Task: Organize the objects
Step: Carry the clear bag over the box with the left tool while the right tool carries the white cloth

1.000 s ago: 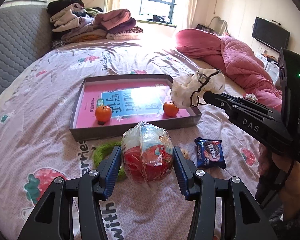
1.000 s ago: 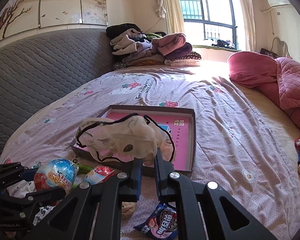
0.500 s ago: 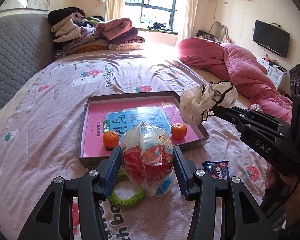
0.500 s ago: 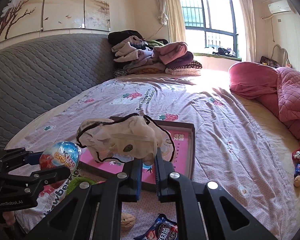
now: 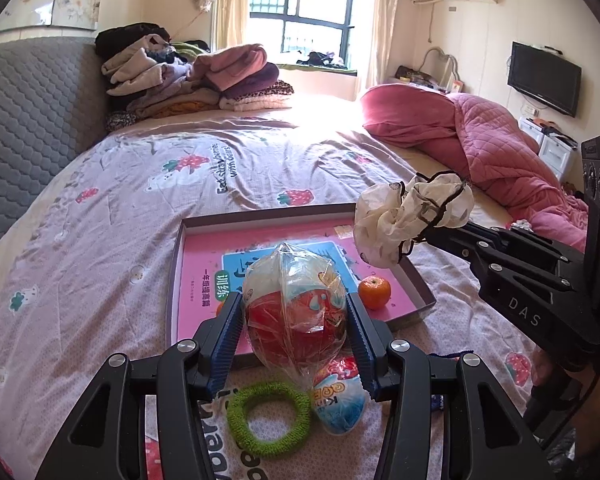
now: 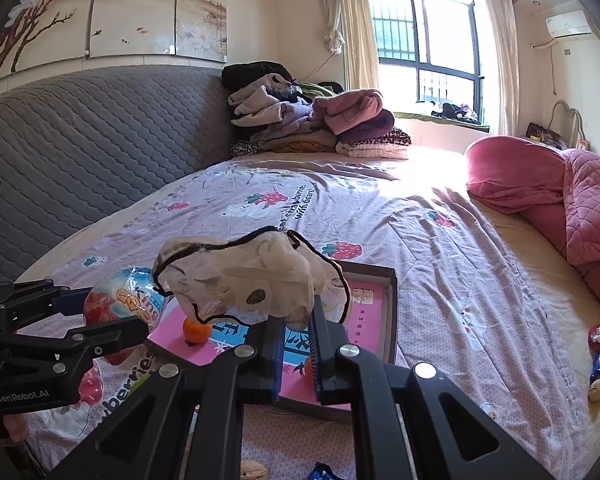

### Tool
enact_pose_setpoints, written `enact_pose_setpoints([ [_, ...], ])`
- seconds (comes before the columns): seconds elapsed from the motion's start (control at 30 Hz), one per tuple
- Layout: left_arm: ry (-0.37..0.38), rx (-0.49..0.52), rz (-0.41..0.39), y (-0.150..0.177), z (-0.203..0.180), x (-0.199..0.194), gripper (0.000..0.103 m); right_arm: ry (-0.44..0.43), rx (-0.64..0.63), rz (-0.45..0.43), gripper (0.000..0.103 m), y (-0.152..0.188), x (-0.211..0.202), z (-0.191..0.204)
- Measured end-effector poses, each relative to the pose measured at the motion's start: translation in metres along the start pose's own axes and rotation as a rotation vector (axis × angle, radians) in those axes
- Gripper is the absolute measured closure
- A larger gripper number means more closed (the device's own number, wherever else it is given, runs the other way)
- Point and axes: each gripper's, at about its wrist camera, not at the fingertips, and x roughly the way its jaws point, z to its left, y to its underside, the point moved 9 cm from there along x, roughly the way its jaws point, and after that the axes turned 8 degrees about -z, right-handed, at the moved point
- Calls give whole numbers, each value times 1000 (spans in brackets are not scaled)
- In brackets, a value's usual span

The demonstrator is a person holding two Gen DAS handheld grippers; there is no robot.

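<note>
While held above the near edge of the pink-lined tray (image 5: 416, 280), wrapped toy egg (image 5: 296, 304) clamped in left gripper (image 5: 294, 344); further right, crumpled cream cloth with black trim (image 5: 412, 216) pinched in fully closed right gripper (image 6: 296, 344), over the tray's right side.

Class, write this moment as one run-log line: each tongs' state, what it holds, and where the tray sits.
left tongs: shut on wrapped toy egg | right tongs: shut on cream scrunchie | tray: on bed, below both
</note>
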Motion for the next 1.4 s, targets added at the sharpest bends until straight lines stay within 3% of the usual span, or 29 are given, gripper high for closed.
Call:
enact_pose_setpoints([
  [0.9, -80, -51, -5, -28, 61, 54, 51, 24, -56, -11, 92, -20, 49, -12],
  [1.4, -59, -5, 17, -15, 44, 84, 51, 58, -59, 17, 92, -10, 68, -31],
])
